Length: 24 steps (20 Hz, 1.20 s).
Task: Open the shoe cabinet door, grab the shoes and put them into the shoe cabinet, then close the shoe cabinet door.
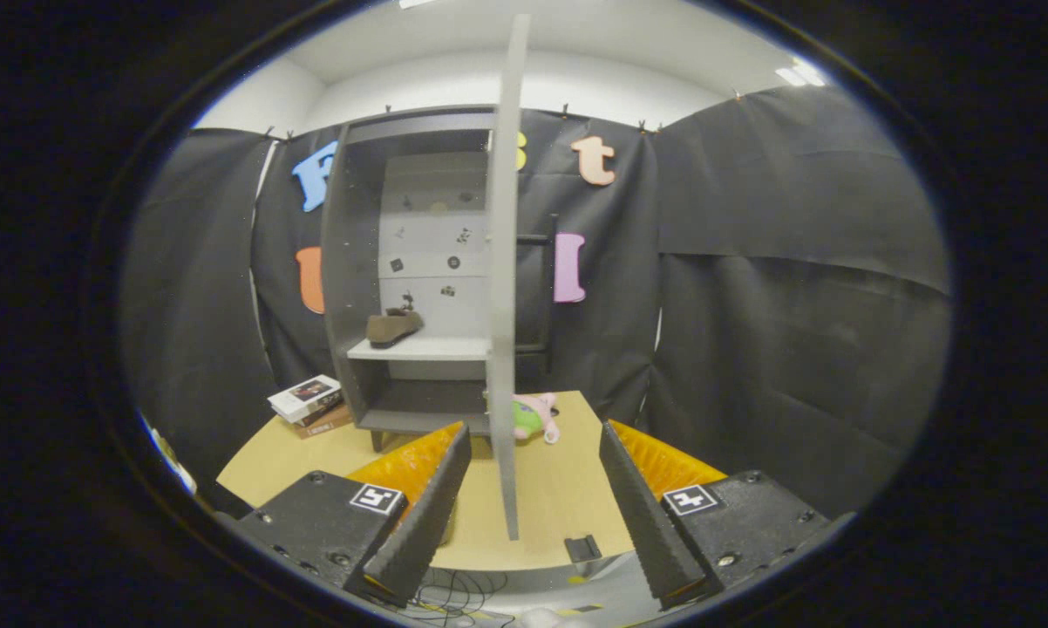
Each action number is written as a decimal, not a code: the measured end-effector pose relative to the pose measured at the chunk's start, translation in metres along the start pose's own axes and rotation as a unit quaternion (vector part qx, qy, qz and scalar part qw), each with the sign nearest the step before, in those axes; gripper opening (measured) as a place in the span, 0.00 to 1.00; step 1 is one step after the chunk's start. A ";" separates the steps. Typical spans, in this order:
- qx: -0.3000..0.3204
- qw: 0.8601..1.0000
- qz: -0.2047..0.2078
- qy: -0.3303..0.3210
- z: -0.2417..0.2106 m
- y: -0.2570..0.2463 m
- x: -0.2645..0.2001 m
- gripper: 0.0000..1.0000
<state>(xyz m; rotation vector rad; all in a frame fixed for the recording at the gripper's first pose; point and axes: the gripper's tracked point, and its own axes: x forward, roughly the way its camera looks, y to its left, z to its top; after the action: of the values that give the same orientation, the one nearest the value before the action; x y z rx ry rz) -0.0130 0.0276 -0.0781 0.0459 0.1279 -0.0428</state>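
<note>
We see the shoe cabinet [419,262] standing on the bench [559,488] with its door [505,279] swung fully out, edge-on toward us. One brown shoe [393,327] lies on the middle shelf [419,349] inside the cabinet. We judge the opening and placing steps complete as far as this shoe goes; whether a second shoe remains elsewhere cannot be told.

The gripper [533,506] has its jaws spread wide and empty. The lower edge of the door sits between them, touching neither jaw.

Remaining step, in our judgement: close the door. The jaws appear positioned to push or grip the door edge.

A stack of books [308,401] lies left of the cabinet; a plush toy [534,417] lies just beyond the door.
</note>
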 end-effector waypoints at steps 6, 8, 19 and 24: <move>-0.004 0.999 0.037 0.018 -0.046 0.067 0.019 0.99; -0.002 0.997 0.054 0.053 -0.076 0.092 0.033 0.99; -0.034 0.978 0.116 0.172 -0.217 0.187 0.138 0.99; -0.056 0.967 0.119 0.219 -0.276 0.207 0.189 0.99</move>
<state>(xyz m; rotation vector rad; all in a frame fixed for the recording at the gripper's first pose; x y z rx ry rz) 0.1488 0.2399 -0.3671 -0.0435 0.5670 0.2163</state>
